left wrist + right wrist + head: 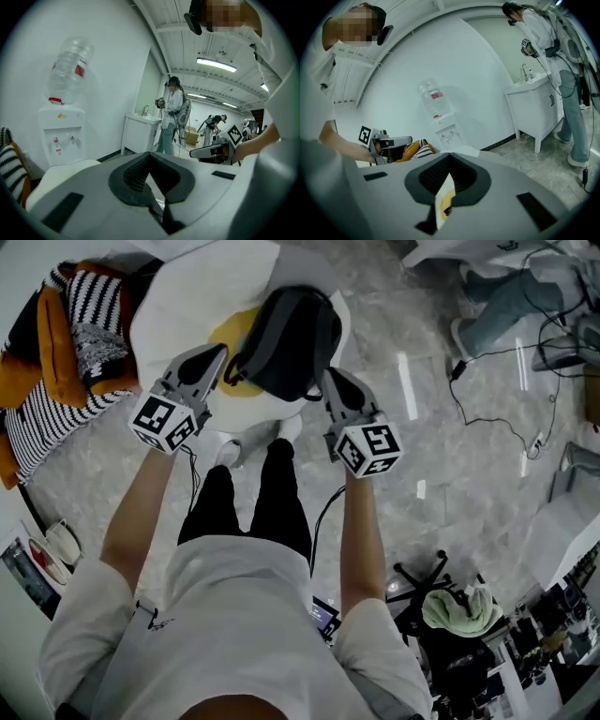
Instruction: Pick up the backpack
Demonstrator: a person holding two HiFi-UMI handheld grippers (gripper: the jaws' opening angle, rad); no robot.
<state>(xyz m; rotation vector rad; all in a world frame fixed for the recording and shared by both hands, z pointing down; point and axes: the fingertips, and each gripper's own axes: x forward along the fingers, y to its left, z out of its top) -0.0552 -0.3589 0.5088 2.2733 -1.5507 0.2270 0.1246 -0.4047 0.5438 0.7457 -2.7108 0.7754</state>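
Observation:
A dark grey backpack (286,338) lies on a white round seat (178,306) with a yellow cushion (234,334) under it. In the head view my left gripper (217,354) is just left of the backpack and my right gripper (328,377) is at its right lower edge. Whether either touches it I cannot tell. Both are shut with nothing between the jaws. The left gripper (150,161) and the right gripper (449,171) each show closed dark pads in their own views. The backpack is hidden in both gripper views.
Striped and orange cushions (56,362) are piled to the left of the seat. A water dispenser (61,136) and a white sink cabinet (140,133) stand at the wall. Cables (506,399) trail over the marble floor. Other people (171,117) stand further off.

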